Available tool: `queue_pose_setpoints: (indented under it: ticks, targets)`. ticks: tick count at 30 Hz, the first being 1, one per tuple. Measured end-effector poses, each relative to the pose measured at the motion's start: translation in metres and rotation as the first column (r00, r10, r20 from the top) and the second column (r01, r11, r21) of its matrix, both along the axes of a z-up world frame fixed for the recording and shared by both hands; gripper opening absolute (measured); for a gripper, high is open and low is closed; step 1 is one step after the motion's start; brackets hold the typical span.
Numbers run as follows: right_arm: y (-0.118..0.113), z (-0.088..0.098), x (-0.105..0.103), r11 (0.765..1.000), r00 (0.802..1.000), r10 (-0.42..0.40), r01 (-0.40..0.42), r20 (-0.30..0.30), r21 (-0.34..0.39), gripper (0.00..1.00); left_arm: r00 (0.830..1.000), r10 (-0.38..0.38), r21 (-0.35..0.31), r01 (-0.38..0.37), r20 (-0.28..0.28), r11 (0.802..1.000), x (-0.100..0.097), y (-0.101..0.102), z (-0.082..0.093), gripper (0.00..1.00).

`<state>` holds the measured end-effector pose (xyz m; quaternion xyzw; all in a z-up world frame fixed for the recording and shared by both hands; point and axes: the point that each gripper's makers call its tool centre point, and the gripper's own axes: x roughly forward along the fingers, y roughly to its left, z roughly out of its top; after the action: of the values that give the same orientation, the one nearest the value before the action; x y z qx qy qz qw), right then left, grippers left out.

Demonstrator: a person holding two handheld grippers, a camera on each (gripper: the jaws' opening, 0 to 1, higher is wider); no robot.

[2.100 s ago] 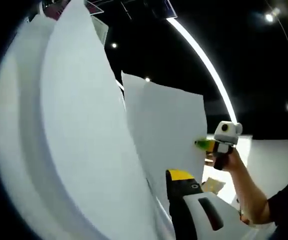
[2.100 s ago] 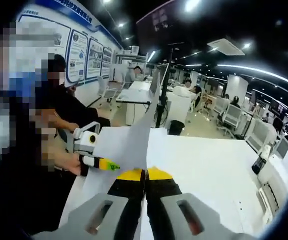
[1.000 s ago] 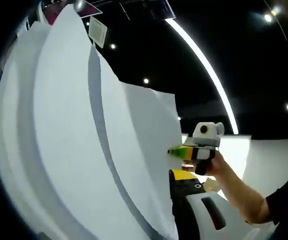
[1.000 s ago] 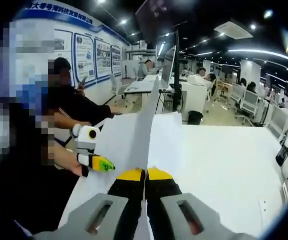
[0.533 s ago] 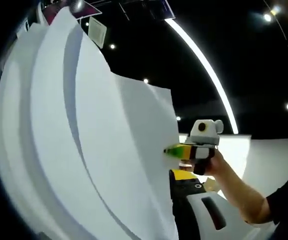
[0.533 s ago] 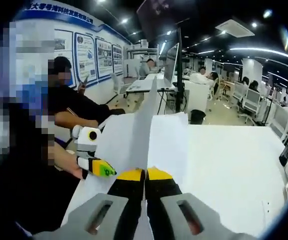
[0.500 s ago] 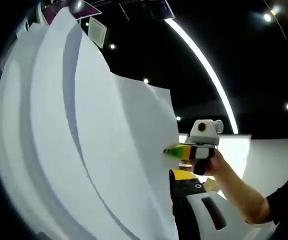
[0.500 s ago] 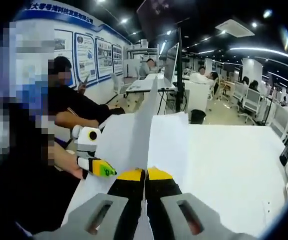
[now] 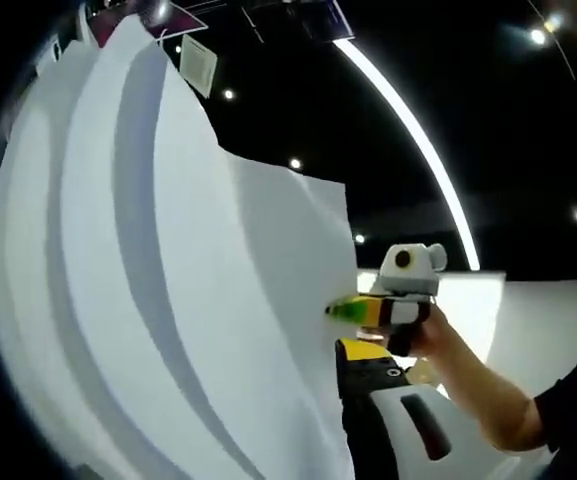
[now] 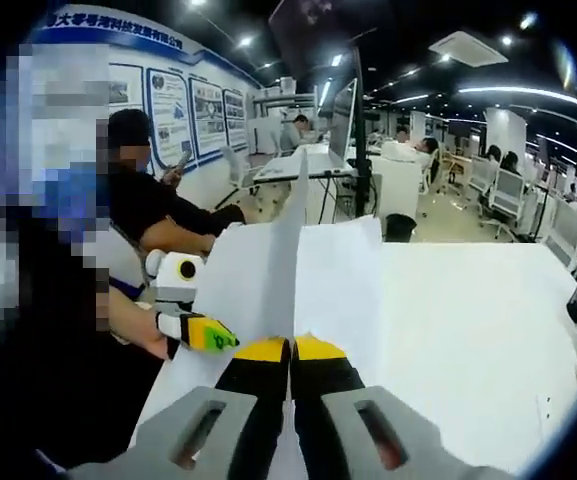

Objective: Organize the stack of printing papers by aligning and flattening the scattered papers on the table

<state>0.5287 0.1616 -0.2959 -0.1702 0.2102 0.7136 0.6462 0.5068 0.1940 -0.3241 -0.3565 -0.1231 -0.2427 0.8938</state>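
A stack of white printing papers (image 9: 168,300) stands upright off the table, its sheets curved and fanned, in the left gripper view. My left gripper (image 9: 354,350) is shut on the stack's lower edge; one yellow-tipped jaw shows, the other is hidden behind the sheets. My right gripper (image 9: 340,311), held in a hand, pinches the same edge just above it. In the right gripper view the papers (image 10: 286,260) rise edge-on from my shut right gripper (image 10: 290,347). The left gripper (image 10: 215,336) grips the sheets from the left side.
A white table (image 10: 458,330) spreads below and to the right of the papers. A seated person (image 10: 153,215) is at the left, with desks and monitors (image 10: 343,120) behind. The arm holding the right gripper (image 9: 483,400) crosses the lower right.
The right gripper has slid leftwards along the paper edge, closer to my left jaw. The loose sheet that stood apart has closed in against the rest of the stack.
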Motion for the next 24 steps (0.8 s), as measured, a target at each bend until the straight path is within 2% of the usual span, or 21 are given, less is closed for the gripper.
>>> queue_pose_setpoints:
  ticks: [4,16,21,24]
  targets:
    - [-0.0017,0.0008,-0.002,1.0,1.0,0.002,-0.002,-0.011,-0.001,0.0,1.0,-0.005,0.005,0.005,0.0,1.0,0.0001,-0.0016,0.0001,0.25]
    - [0.0002,0.0024,-0.0029,1.0,1.0,-0.001,0.001,-0.001,0.006,0.0,0.999,0.04,0.036,-0.039,-0.008,0.999,0.0009,0.0038,-0.0036,0.09]
    - [0.0013,0.0032,-0.0033,1.0,1.0,-0.004,0.004,-0.002,0.01,0.0,0.999,0.053,0.038,-0.053,-0.003,0.998,0.0009,0.0064,-0.0033,0.07]
    - [0.0015,0.001,-0.0028,1.0,1.0,-0.006,0.006,0.024,0.003,0.04,0.999,0.055,0.036,-0.055,0.0,0.998,0.0004,0.0069,-0.0027,0.07]
